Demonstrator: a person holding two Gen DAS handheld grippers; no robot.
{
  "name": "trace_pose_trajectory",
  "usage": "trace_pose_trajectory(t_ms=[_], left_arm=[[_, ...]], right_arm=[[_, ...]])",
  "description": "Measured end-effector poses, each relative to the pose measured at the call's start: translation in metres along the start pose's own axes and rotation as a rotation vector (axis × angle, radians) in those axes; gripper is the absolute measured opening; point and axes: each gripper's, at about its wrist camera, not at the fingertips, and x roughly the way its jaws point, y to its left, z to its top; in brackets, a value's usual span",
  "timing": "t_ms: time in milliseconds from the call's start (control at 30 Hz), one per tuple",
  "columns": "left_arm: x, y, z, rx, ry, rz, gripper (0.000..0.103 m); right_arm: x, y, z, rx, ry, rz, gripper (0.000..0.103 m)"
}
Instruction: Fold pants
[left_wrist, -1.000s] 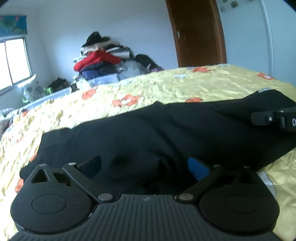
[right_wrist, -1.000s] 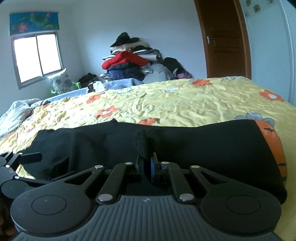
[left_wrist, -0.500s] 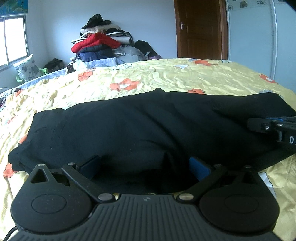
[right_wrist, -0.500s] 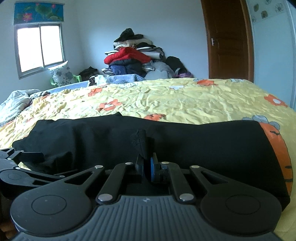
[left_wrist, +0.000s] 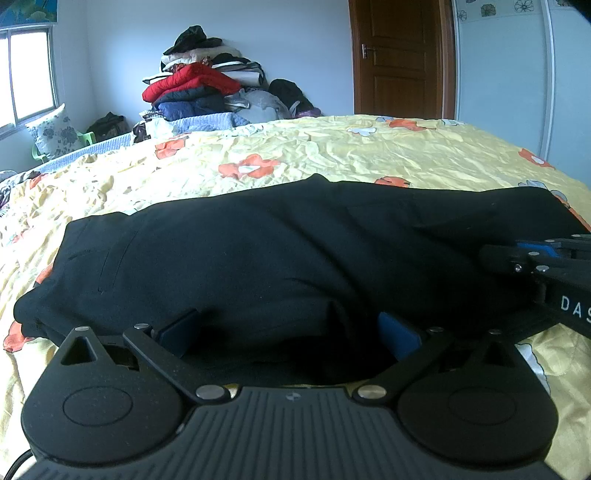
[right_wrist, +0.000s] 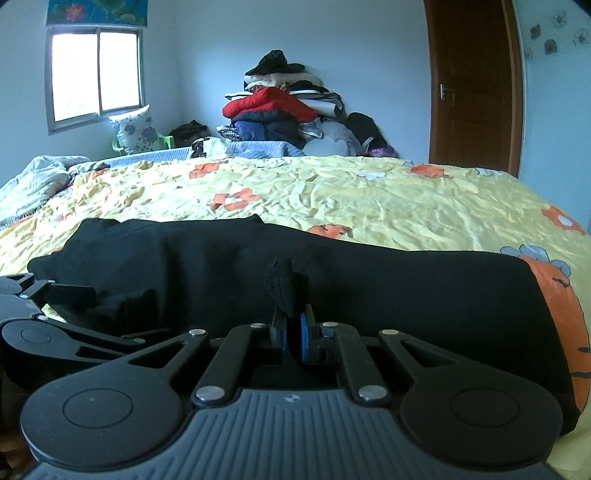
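the black pants (left_wrist: 295, 251) lie across the middle of the frame on the yellow bedspread (left_wrist: 369, 155), long axis left to right. the right gripper (right_wrist: 291, 332) is clamped on a pinch of cloth; the left gripper (left_wrist: 288, 328) is apart around the near edge. better to close the left one first, then lift both evenly.

Clothes pile (left_wrist: 201, 86) beyond yellow bedspread (left_wrist: 369, 155)

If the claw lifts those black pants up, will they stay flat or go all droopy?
Probably droopy: the black pants already bunch into a soft tuft where the right gripper pinches them. They lie rumpled on the bedspread, so they likely sag, not slide.
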Motion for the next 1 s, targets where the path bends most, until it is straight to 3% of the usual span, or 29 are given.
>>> trace_pose_trajectory(t_ms=[1000], left_arm=[[-0.001, 0.0, 0.0, -0.001, 0.001, -0.001, 0.103]], right_arm=[[0.018, 0.019, 0.004, -0.13, 0.05, -0.001, 0.008]])
